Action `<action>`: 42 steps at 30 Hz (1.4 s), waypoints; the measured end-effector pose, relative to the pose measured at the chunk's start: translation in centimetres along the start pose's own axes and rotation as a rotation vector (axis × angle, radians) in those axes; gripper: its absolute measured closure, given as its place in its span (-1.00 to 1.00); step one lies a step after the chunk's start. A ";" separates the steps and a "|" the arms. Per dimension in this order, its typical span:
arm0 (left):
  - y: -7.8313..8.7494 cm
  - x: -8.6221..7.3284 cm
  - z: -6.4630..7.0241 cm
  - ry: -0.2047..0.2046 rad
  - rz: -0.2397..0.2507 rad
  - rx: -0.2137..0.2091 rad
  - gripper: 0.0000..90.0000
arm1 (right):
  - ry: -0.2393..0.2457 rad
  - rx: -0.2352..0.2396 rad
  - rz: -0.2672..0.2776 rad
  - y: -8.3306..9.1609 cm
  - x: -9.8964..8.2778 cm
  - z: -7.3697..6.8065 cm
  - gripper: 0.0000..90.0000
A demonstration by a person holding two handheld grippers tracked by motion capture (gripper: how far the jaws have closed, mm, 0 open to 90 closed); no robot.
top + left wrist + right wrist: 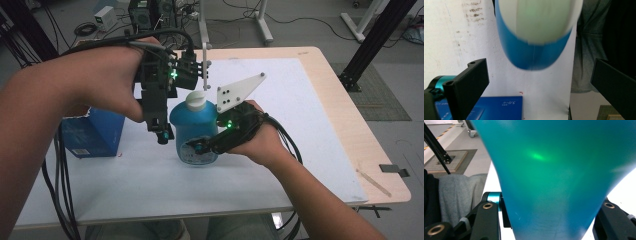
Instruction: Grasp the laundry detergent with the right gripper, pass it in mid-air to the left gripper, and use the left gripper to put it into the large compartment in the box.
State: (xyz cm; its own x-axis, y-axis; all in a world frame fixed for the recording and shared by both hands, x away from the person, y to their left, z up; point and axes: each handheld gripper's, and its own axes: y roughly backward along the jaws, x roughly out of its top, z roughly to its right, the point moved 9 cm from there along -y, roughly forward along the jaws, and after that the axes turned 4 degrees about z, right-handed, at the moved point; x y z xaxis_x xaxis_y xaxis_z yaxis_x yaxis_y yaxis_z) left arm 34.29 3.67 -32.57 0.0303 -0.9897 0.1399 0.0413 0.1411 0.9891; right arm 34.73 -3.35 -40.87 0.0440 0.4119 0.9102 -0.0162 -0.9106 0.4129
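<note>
Right tongs clamp the blue bottle, hiding its label; left tongs gape empty.

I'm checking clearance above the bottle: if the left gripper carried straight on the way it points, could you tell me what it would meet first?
Most likely the white cap of the blue bottle, between the left gripper's open jaws.

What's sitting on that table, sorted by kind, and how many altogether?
Blue bottle with white cap: 1
Blue box: 1
Flat wooden stick at the table's right edge: 1
Total: 3
</note>
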 end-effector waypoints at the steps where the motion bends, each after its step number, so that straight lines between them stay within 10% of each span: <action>1: 0.0 0.1 0.0 -0.004 -0.001 0.001 -0.96 | 0.001 0.003 0.001 -0.2 0.1 -0.1 0.03; 42: -1.1 0.8 0.1 0.067 -0.010 0.003 -0.76 | 0.001 0.047 0.017 -2.2 2.0 -0.4 0.03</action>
State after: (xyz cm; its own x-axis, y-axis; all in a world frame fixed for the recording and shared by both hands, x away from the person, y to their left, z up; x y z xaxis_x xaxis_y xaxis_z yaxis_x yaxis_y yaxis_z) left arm 34.21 2.76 -33.54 0.0963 -0.9873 0.1263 0.0395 0.1306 0.9906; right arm 34.47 -0.53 -39.96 0.0433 0.3967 0.9169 0.0301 -0.9179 0.3957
